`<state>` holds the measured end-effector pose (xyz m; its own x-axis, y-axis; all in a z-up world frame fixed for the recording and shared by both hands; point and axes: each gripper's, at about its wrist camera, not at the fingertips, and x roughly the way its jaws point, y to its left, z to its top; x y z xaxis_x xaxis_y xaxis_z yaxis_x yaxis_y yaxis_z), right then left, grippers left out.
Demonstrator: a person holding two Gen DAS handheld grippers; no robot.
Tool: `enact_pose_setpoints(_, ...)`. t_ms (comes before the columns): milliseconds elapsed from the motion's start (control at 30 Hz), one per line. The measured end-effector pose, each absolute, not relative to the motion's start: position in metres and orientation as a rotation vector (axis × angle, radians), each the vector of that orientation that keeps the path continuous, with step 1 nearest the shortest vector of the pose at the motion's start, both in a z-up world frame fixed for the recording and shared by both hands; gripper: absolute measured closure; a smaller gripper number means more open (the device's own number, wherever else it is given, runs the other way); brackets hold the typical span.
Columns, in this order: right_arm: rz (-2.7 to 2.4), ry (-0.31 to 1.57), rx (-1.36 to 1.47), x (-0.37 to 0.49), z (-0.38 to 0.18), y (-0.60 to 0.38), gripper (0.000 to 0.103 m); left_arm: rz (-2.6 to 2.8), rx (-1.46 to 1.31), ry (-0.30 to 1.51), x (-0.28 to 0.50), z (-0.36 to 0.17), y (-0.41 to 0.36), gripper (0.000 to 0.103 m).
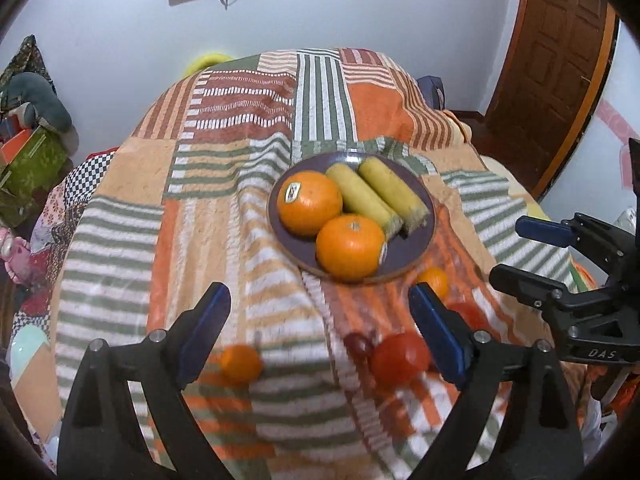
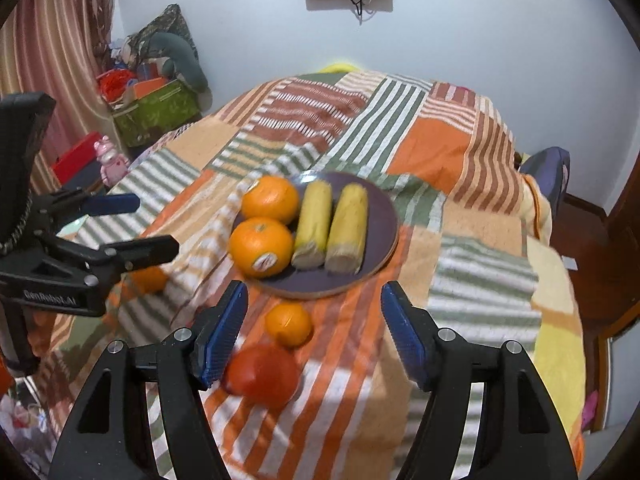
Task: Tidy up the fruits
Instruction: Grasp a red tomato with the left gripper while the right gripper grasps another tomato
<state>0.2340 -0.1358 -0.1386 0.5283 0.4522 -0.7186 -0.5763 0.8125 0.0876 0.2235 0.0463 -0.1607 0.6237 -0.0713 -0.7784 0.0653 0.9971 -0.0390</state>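
- plate (image 1: 424, 236) mid-frame w/ 2 oranges + 2 bananas, sorted side by side
- small orange (image 2: 288, 324), tomato (image 2: 262, 374) loose on cloth, lower center
- left gripper (image 1: 320, 328) & right gripper (image 2: 314, 330) both wide open, holding nothing, prob lining up for pick

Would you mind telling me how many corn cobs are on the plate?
2. Both lie side by side on the purple plate: the left cob next to the oranges, the right cob beside it. None appears hidden.
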Motion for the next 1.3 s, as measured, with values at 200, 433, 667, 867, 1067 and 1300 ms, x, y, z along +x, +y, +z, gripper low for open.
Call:
enact_pose_setpoints(200,0.637,0.838,-0.159,0.211,-0.150,-0.135,0.037,-0.084,0.019,0.897,0.196,-0.168,0.041,0.011)
enact_pose_setpoints(433,0.645,0.922,-0.116,0.207,-0.178,-0.129,0.037,-0.097,0.014,0.939,0.187,-0.187,0.032,0.011)
enact_pose_setpoints(667,0.645,0.965,-0.126,0.210,-0.192,-0.119,0.049,-0.118,0.003,0.967,0.187,-0.203,0.024,0.016)
enact_pose_setpoints(867,0.646,0.954,-0.135,0.210,-0.192,-0.123,0.056,-0.161,-0.021,1.001,0.194,-0.212,0.015,0.028)
enact_pose_setpoints(1067,0.644,0.947,-0.128,0.208,-0.189,-0.133,0.057,-0.176,-0.018,1.009,0.200,-0.217,0.005,0.037)
enact_pose_setpoints(1300,0.626,0.936,-0.119,0.206,-0.183,-0.147,0.058,-0.190,-0.009,1.019,0.207,-0.222,-0.004,0.042)
